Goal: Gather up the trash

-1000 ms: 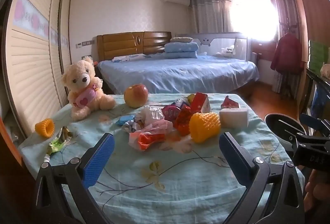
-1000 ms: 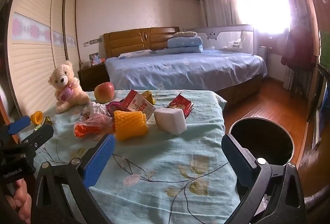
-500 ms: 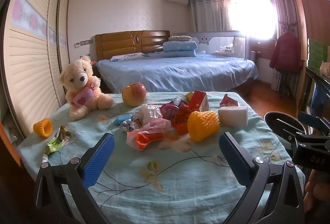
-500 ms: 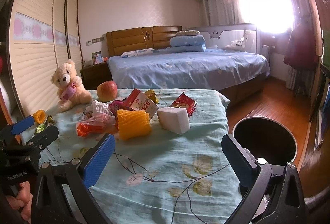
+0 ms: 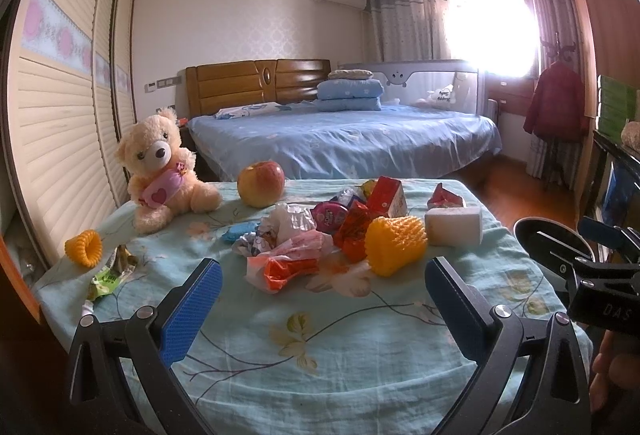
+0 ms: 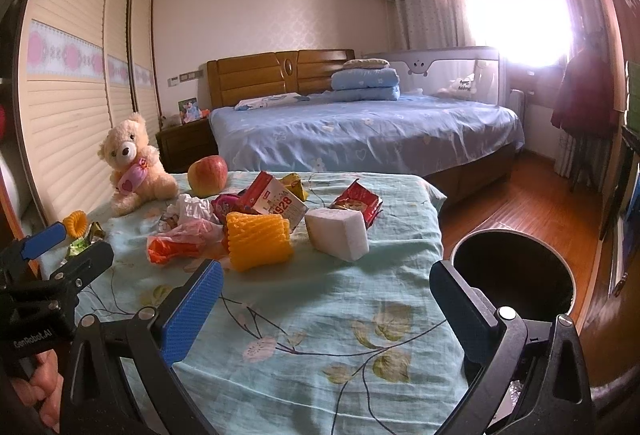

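Note:
A heap of trash lies mid-table on the pale blue cloth: a yellow foam fruit net (image 5: 394, 245) (image 6: 257, 239), a white foam block (image 5: 453, 225) (image 6: 339, 235), a crumpled plastic bag with orange inside (image 5: 289, 263) (image 6: 180, 243), red wrappers (image 5: 354, 231) and a red carton (image 6: 276, 201). A second yellow net (image 5: 84, 247) and a green wrapper (image 5: 108, 275) lie at the left edge. My left gripper (image 5: 322, 297) hangs open before the heap, empty. My right gripper (image 6: 326, 299) is open too, short of the foam block. The black bin (image 6: 514, 275) stands right of the table.
A teddy bear (image 5: 160, 171) and an apple (image 5: 261, 183) sit at the table's far left. Behind it is a bed with blue sheets (image 5: 344, 139). Slatted wardrobe doors (image 5: 60, 115) line the left. Wooden floor (image 6: 528, 203) lies to the right.
Both grippers have drifted slightly, so the table items sit a little lower and nearer in view. Nothing on the table has moved; both stay open.

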`<state>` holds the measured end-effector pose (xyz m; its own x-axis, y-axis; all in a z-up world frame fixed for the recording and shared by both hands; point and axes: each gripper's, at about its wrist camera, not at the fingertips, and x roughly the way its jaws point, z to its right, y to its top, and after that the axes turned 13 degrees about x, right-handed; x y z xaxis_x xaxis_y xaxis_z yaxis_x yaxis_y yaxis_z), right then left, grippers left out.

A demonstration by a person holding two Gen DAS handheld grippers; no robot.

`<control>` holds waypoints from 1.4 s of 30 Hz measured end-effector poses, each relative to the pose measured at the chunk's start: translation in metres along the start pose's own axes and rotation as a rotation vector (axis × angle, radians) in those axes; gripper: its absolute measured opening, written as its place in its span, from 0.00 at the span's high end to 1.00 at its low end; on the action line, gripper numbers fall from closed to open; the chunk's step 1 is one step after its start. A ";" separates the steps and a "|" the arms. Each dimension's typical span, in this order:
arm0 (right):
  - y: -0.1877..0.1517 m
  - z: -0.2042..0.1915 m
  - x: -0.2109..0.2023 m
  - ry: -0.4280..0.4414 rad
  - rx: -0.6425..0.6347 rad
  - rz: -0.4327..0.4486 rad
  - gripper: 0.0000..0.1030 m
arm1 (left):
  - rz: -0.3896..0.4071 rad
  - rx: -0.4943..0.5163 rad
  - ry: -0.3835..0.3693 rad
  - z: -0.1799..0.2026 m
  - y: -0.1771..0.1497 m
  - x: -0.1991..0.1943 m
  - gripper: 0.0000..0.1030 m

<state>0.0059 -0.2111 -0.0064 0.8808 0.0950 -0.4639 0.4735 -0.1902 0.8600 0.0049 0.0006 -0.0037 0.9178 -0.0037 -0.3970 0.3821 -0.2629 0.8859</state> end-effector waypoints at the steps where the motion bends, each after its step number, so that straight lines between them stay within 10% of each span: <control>1: 0.000 0.000 0.000 -0.001 -0.001 0.000 0.00 | 0.000 0.000 0.000 0.000 0.000 0.000 0.01; 42: 0.003 0.024 0.031 0.020 0.022 -0.107 0.00 | -0.106 -0.010 -0.058 0.002 0.004 0.033 0.02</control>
<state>0.0341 -0.2319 -0.0233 0.8250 0.1355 -0.5486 0.5651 -0.1988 0.8007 0.0366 -0.0031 -0.0135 0.8647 -0.0319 -0.5013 0.4780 -0.2549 0.8406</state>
